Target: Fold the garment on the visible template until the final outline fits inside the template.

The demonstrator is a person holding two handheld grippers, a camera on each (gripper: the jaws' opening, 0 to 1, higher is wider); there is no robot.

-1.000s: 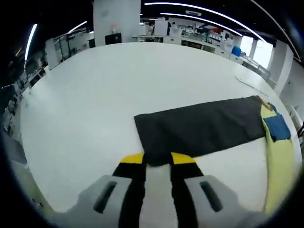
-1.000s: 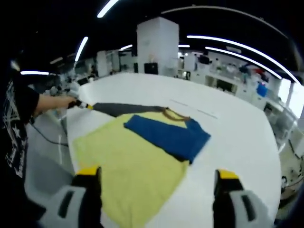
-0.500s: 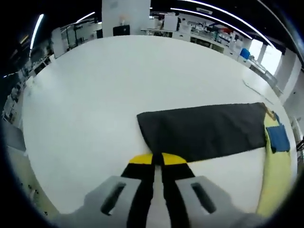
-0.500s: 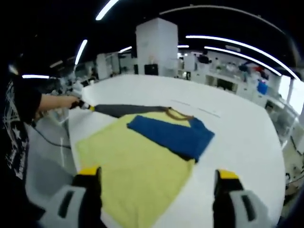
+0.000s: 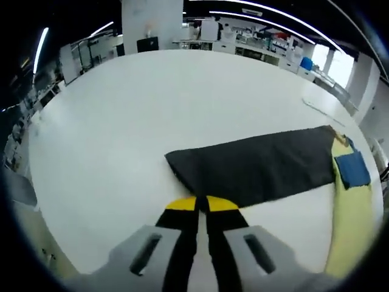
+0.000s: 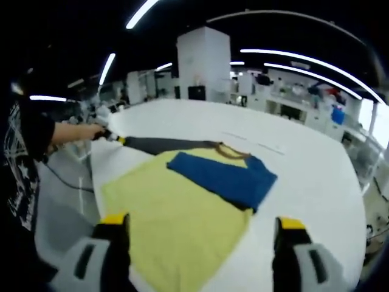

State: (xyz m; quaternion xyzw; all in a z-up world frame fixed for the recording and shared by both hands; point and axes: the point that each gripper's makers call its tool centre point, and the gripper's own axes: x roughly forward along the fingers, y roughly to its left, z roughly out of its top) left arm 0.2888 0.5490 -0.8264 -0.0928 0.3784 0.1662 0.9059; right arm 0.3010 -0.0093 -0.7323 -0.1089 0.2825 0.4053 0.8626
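Left gripper view: I am pinching the dark sleeve (image 5: 255, 167) at its end with my left gripper (image 5: 201, 205), jaws closed on cloth, stretching it across the white table (image 5: 121, 109) for folding. My right gripper (image 6: 200, 226) is hovering wide open over the yellow garment (image 6: 176, 225).

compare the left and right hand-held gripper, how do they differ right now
The left hand-held gripper has its jaws shut on the edge of the dark sleeve; the right hand-held gripper is wide open and holds nothing. The left sits at the garment's far end, the right hovers over the yellow body. Both have yellow-tipped black jaws.
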